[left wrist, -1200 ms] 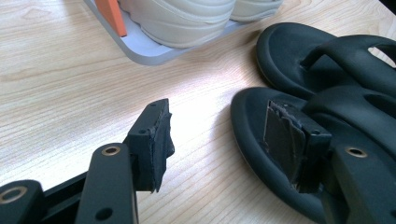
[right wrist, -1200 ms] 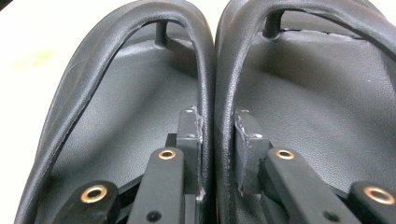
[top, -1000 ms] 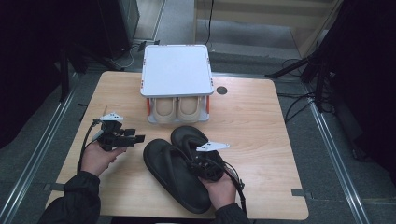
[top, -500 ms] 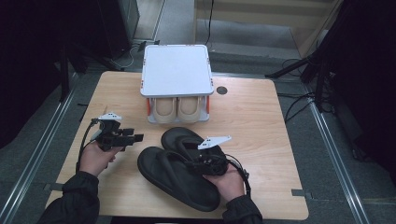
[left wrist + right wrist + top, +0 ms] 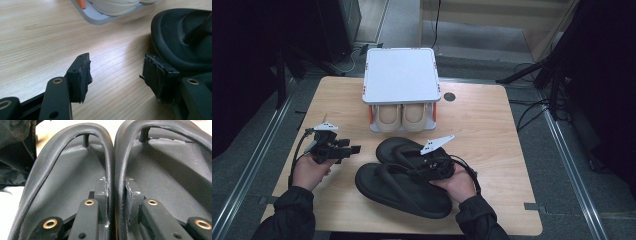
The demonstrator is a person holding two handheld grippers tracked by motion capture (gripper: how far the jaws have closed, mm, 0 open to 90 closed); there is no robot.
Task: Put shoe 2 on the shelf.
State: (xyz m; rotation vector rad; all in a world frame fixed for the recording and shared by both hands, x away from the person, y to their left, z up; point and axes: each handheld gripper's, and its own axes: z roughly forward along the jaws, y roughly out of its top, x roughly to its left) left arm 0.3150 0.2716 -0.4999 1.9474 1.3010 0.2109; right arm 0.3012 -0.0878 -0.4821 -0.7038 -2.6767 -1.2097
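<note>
The right gripper [image 5: 424, 169] is clenched on a pair of black flip-flops [image 5: 404, 182]. In the right gripper view, its two jaws stand close together, one inside each sandal, and pinch the two adjoining inner straps [image 5: 114, 170] between the pads. The left sandal footbed [image 5: 72, 182] lies to the left of the jaws and the right sandal footbed [image 5: 170, 177] to their right; both toe posts stand ahead of the jaw tips.

In the high view, the pair lies on the wooden surface [image 5: 492, 125] with the soles side by side. The sandals extend from the right hand [image 5: 457, 182] toward the person's left.

The left gripper [image 5: 347, 149] is released. In the left gripper view, its jaws stand wide apart with bare surface [image 5: 50, 37] between the pads. The rounded end of one flip-flop [image 5: 180, 37] lies just beside the right-hand jaw of that view; contact between the two cannot be determined.

Ahead of both grippers stands a white shoe rack [image 5: 400, 75] with orange posts. A pair of beige shoes [image 5: 402, 116] sits on its lower tier, under the flat top. In the left gripper view, the rack edge and the beige shoes appear beyond the jaw tips, well apart from them.
</note>
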